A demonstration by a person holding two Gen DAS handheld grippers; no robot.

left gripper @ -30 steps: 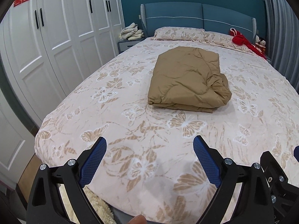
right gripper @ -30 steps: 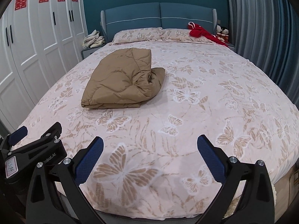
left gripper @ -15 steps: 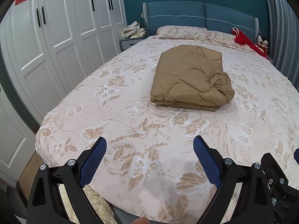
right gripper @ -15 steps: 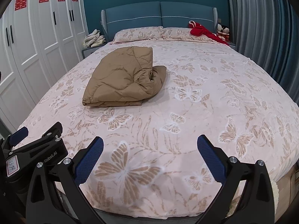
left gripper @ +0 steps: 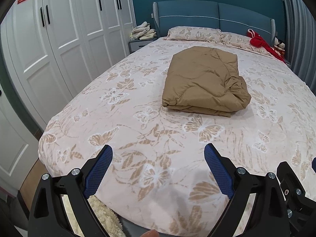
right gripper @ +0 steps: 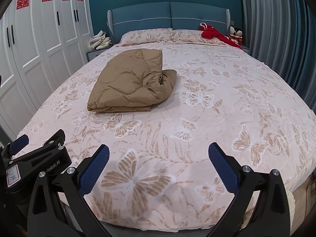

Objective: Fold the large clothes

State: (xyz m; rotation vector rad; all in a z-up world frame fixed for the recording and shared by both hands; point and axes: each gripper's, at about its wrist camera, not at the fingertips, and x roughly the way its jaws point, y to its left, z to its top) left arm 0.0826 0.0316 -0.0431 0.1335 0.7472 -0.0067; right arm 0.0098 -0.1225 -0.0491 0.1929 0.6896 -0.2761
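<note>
A tan quilted garment [left gripper: 203,81] lies folded into a thick bundle on the butterfly-print bedspread [left gripper: 150,138], its right end bunched. In the right wrist view the same garment [right gripper: 130,83] sits left of centre on the bed [right gripper: 227,106]. My left gripper [left gripper: 158,154] hangs open over the foot of the bed, well short of the garment, nothing between its blue pads. My right gripper [right gripper: 159,154] is open too, beside it at the foot edge. The left gripper's body [right gripper: 37,162] shows at the lower left of the right wrist view.
White wardrobe doors [left gripper: 65,39] line the left wall. A nightstand with a pile of pale cloth [left gripper: 142,32] stands by the blue headboard [left gripper: 215,17]. Pillows [right gripper: 154,35], a red cloth [right gripper: 215,34] and dolls [right gripper: 236,34] are at the head. Grey curtains [right gripper: 276,29] hang right. A fluffy rug [left gripper: 104,215] lies below.
Both grippers have drifted slightly back and up from the bed; the garment sits a little lower in both views. Jaws stay open and the garment has not moved.
</note>
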